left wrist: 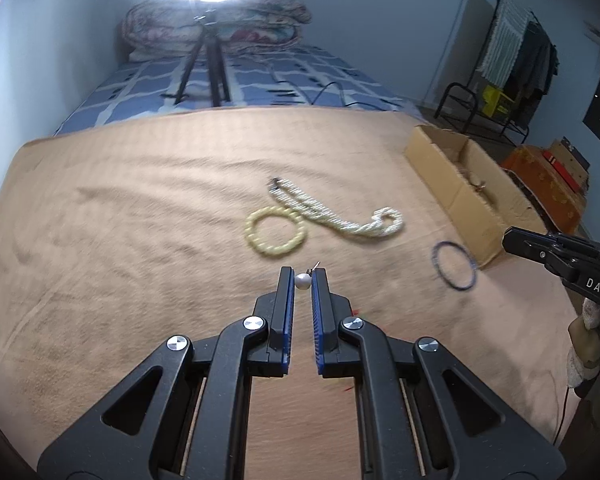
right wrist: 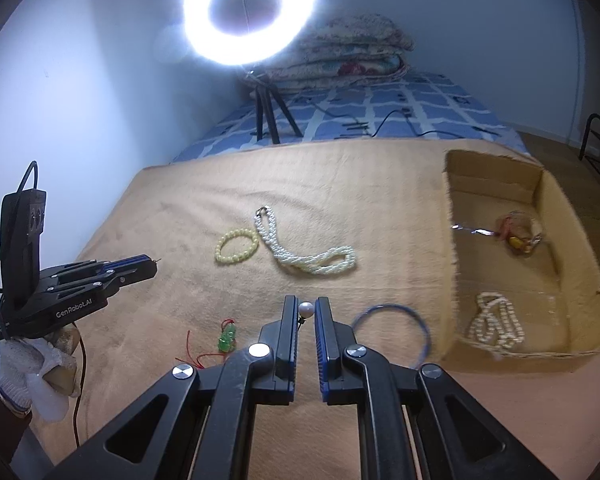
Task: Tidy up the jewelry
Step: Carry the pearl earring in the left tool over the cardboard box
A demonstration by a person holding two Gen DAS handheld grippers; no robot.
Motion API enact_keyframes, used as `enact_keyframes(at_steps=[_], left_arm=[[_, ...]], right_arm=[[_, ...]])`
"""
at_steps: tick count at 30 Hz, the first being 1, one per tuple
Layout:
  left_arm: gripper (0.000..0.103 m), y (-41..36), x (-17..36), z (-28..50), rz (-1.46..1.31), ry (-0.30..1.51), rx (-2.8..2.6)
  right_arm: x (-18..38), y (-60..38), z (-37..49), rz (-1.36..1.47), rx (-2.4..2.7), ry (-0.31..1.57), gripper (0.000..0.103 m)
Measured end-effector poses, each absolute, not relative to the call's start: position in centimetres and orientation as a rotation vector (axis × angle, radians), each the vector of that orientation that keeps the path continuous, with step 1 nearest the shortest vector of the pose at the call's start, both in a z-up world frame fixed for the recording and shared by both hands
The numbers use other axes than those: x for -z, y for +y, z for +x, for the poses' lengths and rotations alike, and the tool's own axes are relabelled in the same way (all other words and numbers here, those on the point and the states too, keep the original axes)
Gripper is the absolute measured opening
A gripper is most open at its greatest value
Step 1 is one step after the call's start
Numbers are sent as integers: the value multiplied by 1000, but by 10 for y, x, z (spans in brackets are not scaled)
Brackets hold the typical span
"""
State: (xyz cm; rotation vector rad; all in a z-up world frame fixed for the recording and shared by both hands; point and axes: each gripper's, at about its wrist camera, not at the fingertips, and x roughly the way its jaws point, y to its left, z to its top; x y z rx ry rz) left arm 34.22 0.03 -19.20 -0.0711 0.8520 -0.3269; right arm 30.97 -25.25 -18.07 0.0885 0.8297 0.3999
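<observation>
My left gripper (left wrist: 302, 274) is shut on a small white pearl earring (left wrist: 302, 281), held above the tan blanket (left wrist: 140, 240). My right gripper (right wrist: 306, 304) is shut on a matching pearl earring (right wrist: 306, 309). Each gripper shows in the other's view: left gripper (right wrist: 148, 266), right gripper (left wrist: 508, 240). On the blanket lie a yellow bead bracelet (right wrist: 236, 233), a multi-strand pearl necklace (right wrist: 300, 264), a blue bangle (right wrist: 392, 306) and a green charm on red cord (right wrist: 228, 338). The cardboard box (right wrist: 496, 178) at the right holds a pearl strand (right wrist: 496, 324) and an amber-red piece (right wrist: 518, 236).
A lit ring light (right wrist: 198, 10) on a tripod (right wrist: 268, 116) stands on the blue patterned sheet behind the blanket, with folded quilts (right wrist: 352, 56) and a cable beyond. A gloved hand (right wrist: 32, 380) holds the left gripper. A clothes rack (left wrist: 516, 48) stands at the far right.
</observation>
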Motion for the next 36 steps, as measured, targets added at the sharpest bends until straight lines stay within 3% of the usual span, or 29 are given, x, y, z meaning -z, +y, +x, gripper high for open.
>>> enact_keyframes(at_steps=[20, 36], left_arm=[[7, -153, 152, 375, -40, 798, 537], [6, -254, 171, 429, 1, 860, 578]], right_arm=[[149, -382, 286, 94, -236, 773, 6], [166, -419, 320, 85, -180, 791, 6]])
